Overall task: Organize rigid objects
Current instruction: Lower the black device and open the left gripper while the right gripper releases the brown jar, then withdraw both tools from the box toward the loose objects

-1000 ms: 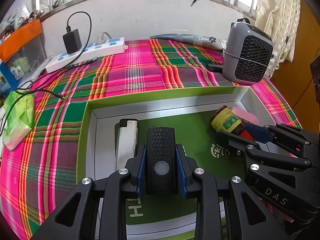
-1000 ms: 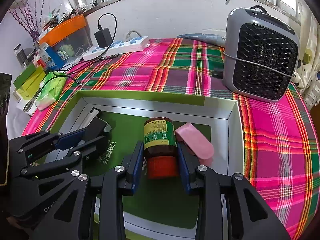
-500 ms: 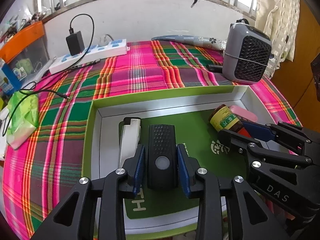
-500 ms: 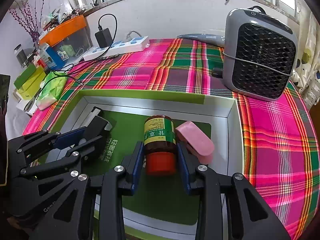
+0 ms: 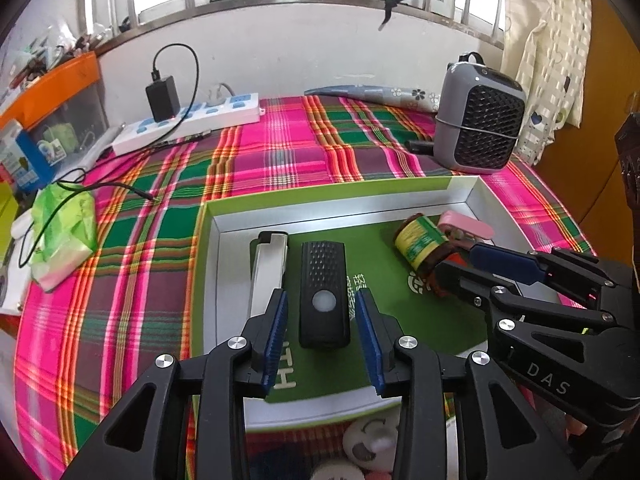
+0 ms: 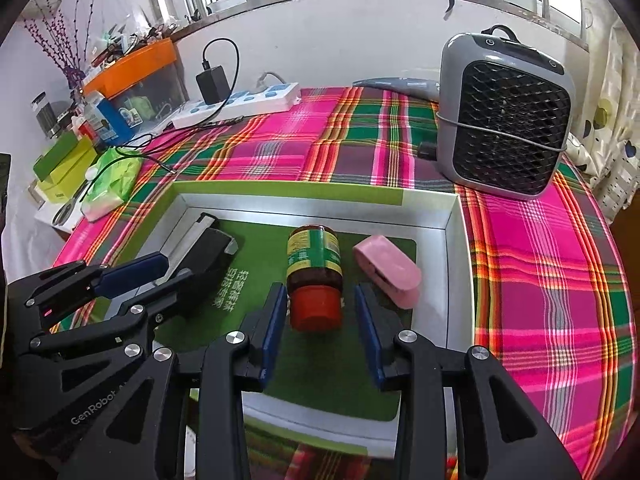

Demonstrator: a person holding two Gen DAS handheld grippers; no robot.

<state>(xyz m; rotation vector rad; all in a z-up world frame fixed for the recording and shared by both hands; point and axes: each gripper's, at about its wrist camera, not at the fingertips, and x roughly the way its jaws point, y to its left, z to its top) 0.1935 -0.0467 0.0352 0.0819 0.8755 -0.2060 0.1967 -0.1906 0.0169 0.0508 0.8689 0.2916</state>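
Both claws parted since earlier frame: left claw (image 5: 322,320) opening, pads now clear of black remote (image 5: 323,294) lying between them; right claw (image 6: 320,316) opening, pads just off red-capped jar (image 6: 315,276), jar on its side. Both items rest in green-lined box (image 5: 340,208), white stapler (image 5: 268,268) left, pink case (image 6: 387,271) right. Box on plaid-covered tabletop (image 5: 280,152); grey heater (image 6: 504,120) far right, power strip (image 5: 188,120) far left under barred window.
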